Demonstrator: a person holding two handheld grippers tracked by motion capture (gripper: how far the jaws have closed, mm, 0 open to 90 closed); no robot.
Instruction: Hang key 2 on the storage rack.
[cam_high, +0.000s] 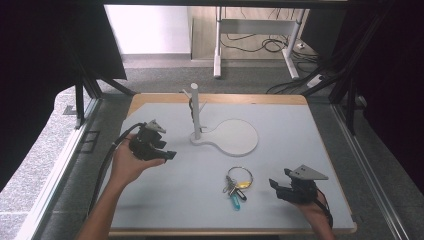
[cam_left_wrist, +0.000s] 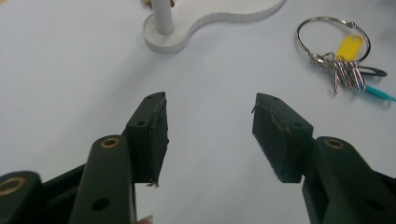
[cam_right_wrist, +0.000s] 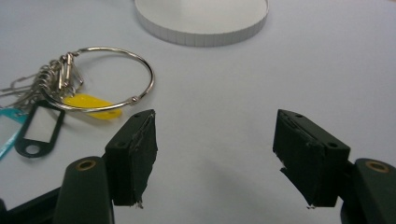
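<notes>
Over on the left side of the bench (cam_high: 165, 200), the left gripper (cam_high: 169, 155) hovers above the grey top, pointing toward the middle, its jaws released with nothing between them; its own view shows bare surface in the gap between the black pads (cam_left_wrist: 161, 135). Just beyond it, toward the far edge, stands the white peg stand (cam_high: 196, 112), upright on its rounded white base (cam_high: 235, 136), with something dark hanging from one peg, too small to make out. Moving along to the middle, nearer the front edge, the key ring (cam_high: 239, 179) lies flat on the bench: a big metal loop with a bunch of keys and yellow, black and teal tags fanned out beneath it. It sits between the two grippers, closer to the right one. And at the front right, the right gripper (cam_high: 274, 186) rests low, aimed left at the ring, jaws spread wide and holding nothing; in its own view the loop (cam_right_wrist: 109, 77) lies just beyond its left pad.
</notes>
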